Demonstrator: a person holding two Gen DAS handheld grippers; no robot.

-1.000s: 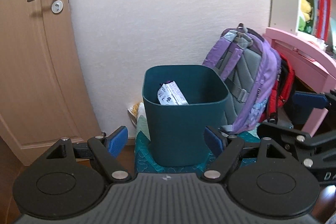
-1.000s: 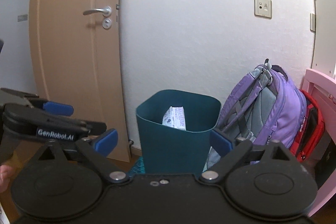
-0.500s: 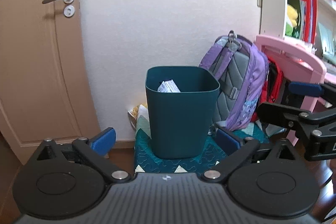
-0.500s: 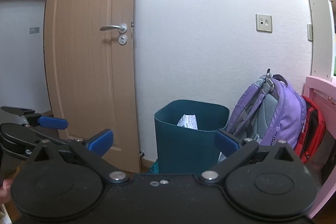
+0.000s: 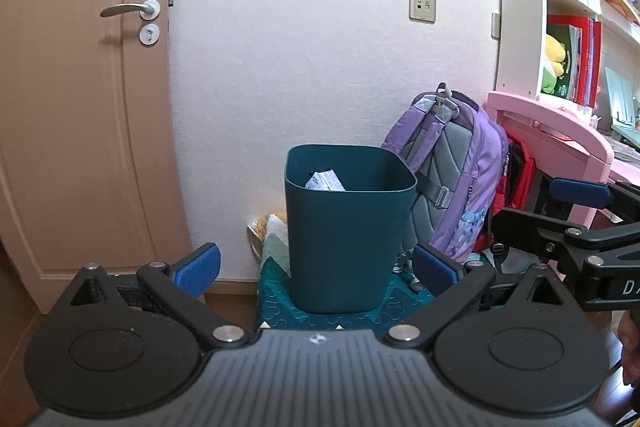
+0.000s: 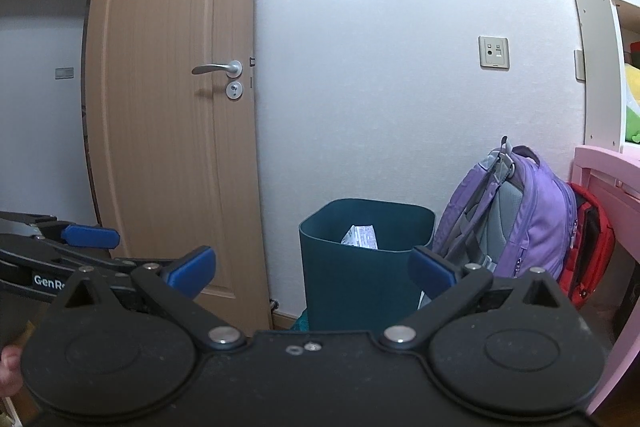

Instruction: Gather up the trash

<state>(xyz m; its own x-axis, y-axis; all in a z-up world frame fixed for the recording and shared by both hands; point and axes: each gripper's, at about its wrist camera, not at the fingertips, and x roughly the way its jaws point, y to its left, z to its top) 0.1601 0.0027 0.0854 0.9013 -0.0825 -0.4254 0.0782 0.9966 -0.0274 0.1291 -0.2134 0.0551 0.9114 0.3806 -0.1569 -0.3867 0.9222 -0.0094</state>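
A dark teal bin (image 5: pixel 348 227) (image 6: pixel 364 267) stands on a teal quilted mat (image 5: pixel 276 299) against the white wall. A white printed wrapper (image 5: pixel 325 182) (image 6: pixel 361 237) lies inside it. My left gripper (image 5: pixel 316 269) is open, its blue pads wide apart with nothing between them, some way back from the bin. My right gripper (image 6: pixel 312 271) is also open and empty, farther from the bin. Each gripper shows at the edge of the other's view: the right gripper (image 5: pixel 576 203) on the right side, the left gripper (image 6: pixel 80 239) on the left side.
A purple backpack (image 5: pixel 456 183) (image 6: pixel 512 211) and a red bag (image 6: pixel 588 243) lean beside the bin, next to a pink desk (image 5: pixel 556 131). A wooden door (image 5: pixel 80 107) (image 6: pixel 172 131) stands left of the wall. Shelves with books (image 5: pixel 572 7) rise at right.
Both grippers have drawn back from the bin, which now looks smaller and lower in both views. The left jaws stand wider than a second ago.
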